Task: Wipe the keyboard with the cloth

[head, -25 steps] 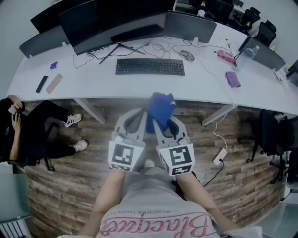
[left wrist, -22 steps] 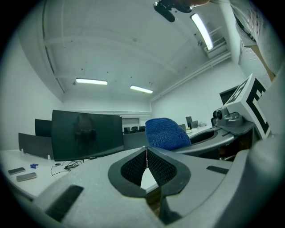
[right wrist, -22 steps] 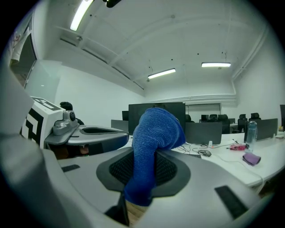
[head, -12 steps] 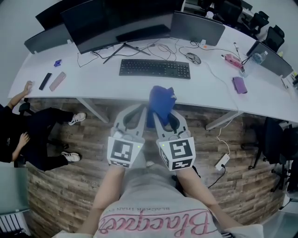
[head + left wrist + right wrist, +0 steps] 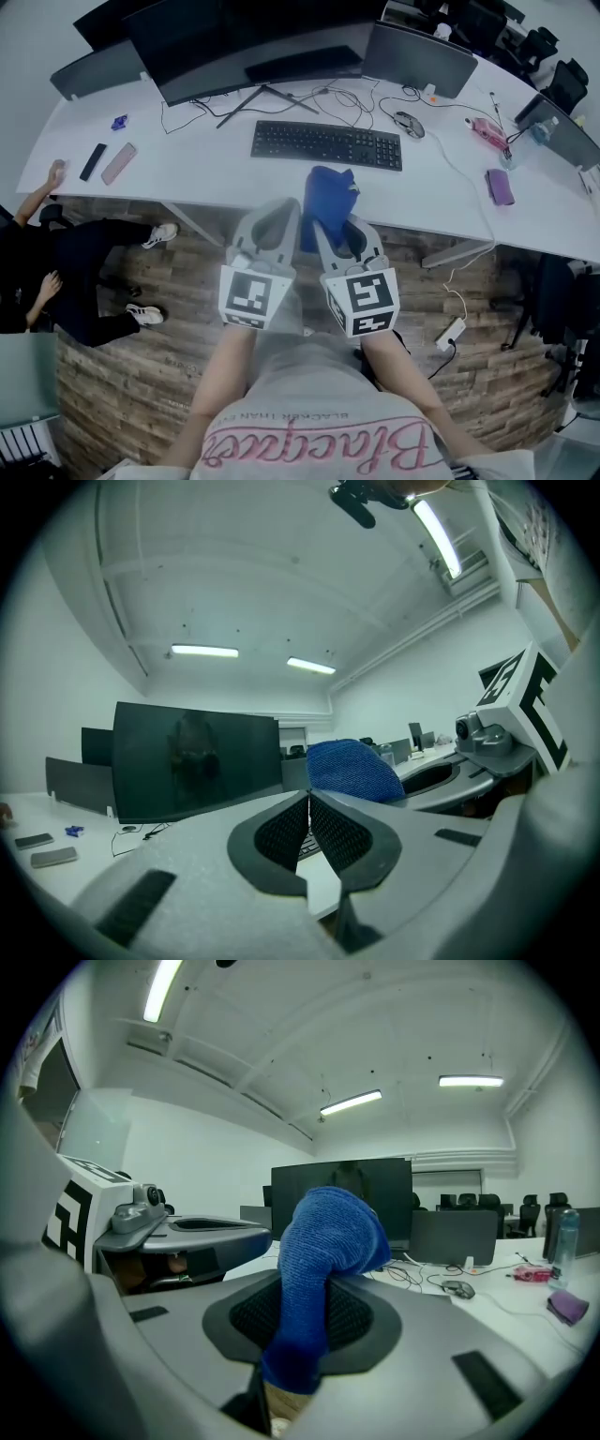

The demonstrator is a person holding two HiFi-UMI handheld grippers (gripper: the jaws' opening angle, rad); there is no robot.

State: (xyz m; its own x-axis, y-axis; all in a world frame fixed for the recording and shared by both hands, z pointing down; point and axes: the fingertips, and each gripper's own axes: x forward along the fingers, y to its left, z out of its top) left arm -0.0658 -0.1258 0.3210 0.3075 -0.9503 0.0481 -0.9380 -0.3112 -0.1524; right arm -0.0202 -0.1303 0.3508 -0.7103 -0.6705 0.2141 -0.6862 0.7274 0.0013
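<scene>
A black keyboard [image 5: 326,144] lies on the white desk [image 5: 206,169] in front of a large dark monitor [image 5: 253,37]. My right gripper [image 5: 330,223] is shut on a blue cloth [image 5: 328,204], which sticks up between its jaws [image 5: 323,1283]. It hangs over the near desk edge, short of the keyboard. My left gripper [image 5: 277,217] sits close beside it on the left, shut with nothing between its jaws [image 5: 308,829]. The blue cloth [image 5: 352,771] shows to its right in the left gripper view.
A mouse [image 5: 409,123], cables, a purple case [image 5: 499,186] and a pink item [image 5: 487,131] lie on the desk's right part. A phone [image 5: 117,163] and remote [image 5: 92,161] lie at left. A seated person [image 5: 56,272] is at the left, below the desk.
Both grippers and the cloth have moved a little forward toward the desk; the view has shifted so the keyboard sits closer. The seated person's arm has moved up to the desk.
</scene>
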